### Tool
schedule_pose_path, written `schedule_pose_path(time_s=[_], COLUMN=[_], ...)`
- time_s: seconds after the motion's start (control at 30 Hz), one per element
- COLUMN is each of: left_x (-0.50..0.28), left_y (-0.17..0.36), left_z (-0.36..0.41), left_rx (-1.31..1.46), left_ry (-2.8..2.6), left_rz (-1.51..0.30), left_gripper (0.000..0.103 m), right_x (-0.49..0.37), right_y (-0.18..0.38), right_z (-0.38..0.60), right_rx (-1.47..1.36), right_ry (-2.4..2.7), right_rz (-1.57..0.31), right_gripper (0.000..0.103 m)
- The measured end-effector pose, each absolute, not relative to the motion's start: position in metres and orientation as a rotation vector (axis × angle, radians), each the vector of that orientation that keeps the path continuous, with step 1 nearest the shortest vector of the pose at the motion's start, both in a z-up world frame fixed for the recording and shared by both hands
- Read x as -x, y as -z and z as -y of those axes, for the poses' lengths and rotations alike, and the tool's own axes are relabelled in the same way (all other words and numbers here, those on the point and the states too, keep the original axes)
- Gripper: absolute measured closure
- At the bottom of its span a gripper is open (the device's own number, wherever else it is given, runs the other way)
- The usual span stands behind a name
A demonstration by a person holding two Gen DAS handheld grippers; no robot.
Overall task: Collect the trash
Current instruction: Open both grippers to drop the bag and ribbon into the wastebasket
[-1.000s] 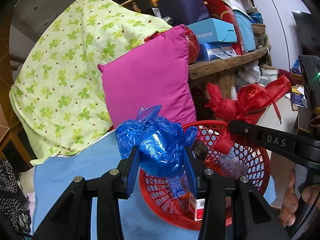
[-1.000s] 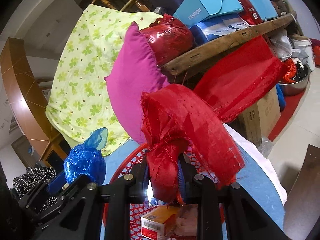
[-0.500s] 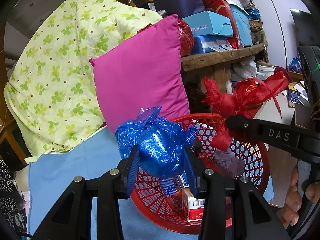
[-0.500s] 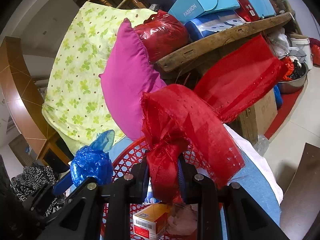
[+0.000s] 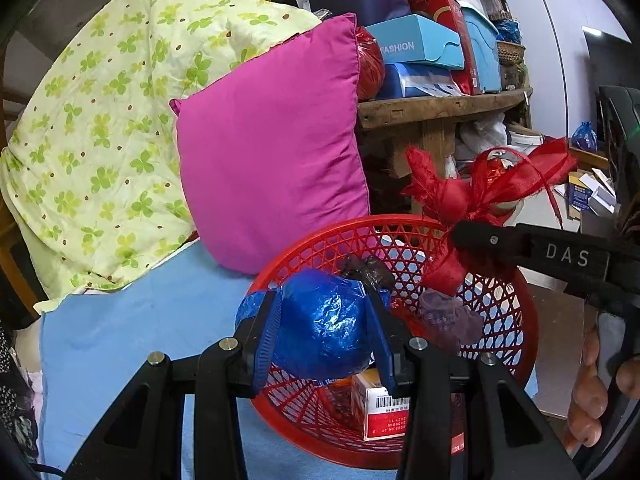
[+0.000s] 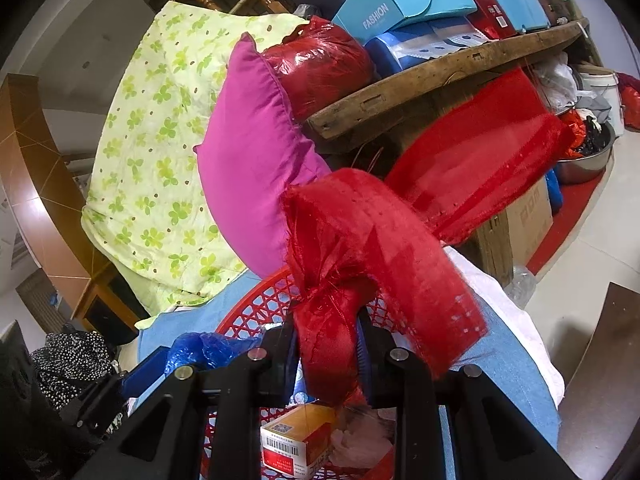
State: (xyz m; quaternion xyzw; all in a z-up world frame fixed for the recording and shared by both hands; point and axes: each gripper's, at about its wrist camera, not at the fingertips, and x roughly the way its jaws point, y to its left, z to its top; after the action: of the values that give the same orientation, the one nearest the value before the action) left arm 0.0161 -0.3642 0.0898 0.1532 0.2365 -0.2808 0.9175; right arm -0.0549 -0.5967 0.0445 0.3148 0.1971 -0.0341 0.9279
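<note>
Blue bag (image 5: 324, 324) in left jaws, red ribbon (image 6: 340, 280) in right, both over basket (image 5: 516, 320).

Small carton (image 5: 382, 410) in basket (image 5: 516, 344), half hidden behind tongs

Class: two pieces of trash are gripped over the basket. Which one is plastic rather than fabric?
The crumpled blue bag, in the left tongs. The right tongs pinch a red ribbon.

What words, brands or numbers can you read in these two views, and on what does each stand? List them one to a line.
"FASHION": light blue box on the wooden shelf.
"DAS": arm of the right gripper.
Barcode digits on the red and white carton in the red basket: too small to read.
</note>
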Motion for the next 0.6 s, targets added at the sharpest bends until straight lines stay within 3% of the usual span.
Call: schedule_pose_path(time_s=[0.43, 0.6], left_x=[-0.036, -0.038], left_y=[-0.072, -0.067], left_z=[0.334, 0.316], left_rx=[-0.077, -0.015], left_ry=[0.738, 0.740], left_rz=[-0.601, -0.611], left_gripper=[0.057, 0.044], right_x=[0.055, 0.056], right_y=[-0.042, -0.042], right_z=[0.594, 0.592], right_rx=[-0.629, -0.629], right_ry=[0.061, 0.057], right_rz=[-0.412, -0.412], right_gripper=[0.076, 0.076])
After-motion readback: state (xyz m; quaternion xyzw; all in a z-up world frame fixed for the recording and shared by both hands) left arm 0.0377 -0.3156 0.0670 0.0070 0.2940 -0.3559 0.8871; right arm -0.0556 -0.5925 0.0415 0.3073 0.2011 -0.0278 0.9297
